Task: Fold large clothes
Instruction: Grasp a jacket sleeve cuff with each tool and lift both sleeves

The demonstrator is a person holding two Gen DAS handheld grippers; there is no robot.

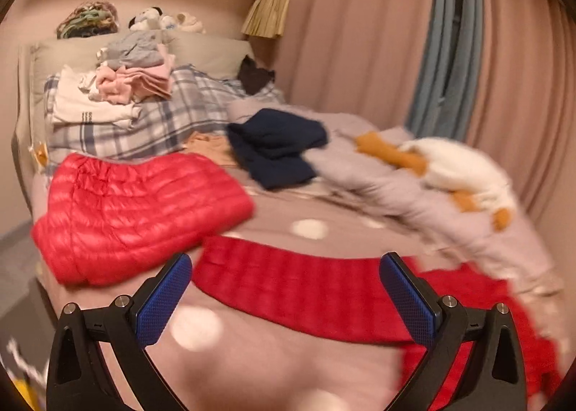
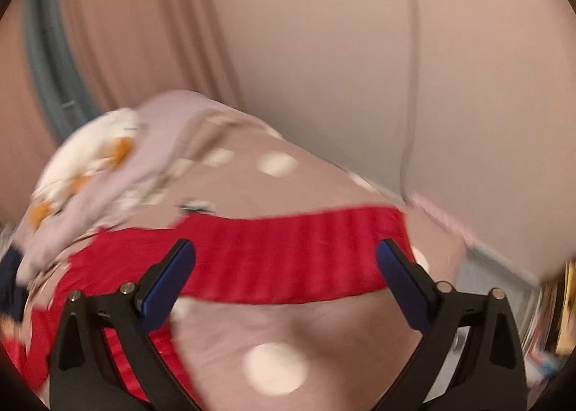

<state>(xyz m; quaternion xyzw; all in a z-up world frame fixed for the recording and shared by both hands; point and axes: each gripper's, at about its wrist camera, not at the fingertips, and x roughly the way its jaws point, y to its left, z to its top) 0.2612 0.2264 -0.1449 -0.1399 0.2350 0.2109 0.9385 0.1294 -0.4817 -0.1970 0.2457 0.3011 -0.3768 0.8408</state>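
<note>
A red quilted puffer jacket lies on the pink dotted bedsheet [image 1: 273, 216]. Its folded body [image 1: 136, 209] rests at the left in the left wrist view, and one red sleeve [image 1: 302, 292] stretches flat to the right across the sheet. My left gripper [image 1: 286, 274] hovers open just above that sleeve, blue pads wide apart, nothing held. In the blurred right wrist view the same red sleeve [image 2: 288, 256] runs crosswise in front of my right gripper [image 2: 286, 259], which is open and empty above it.
A navy garment [image 1: 277, 148] lies mid-bed beside a crumpled lilac duvet [image 1: 414, 195] and a white and orange plush [image 1: 464, 173]. Folded clothes [image 1: 118, 86] are piled on a plaid blanket [image 1: 151, 130] by the headboard. Curtains [image 1: 360, 32] hang at the right; a wall [image 2: 360, 86] borders the bed.
</note>
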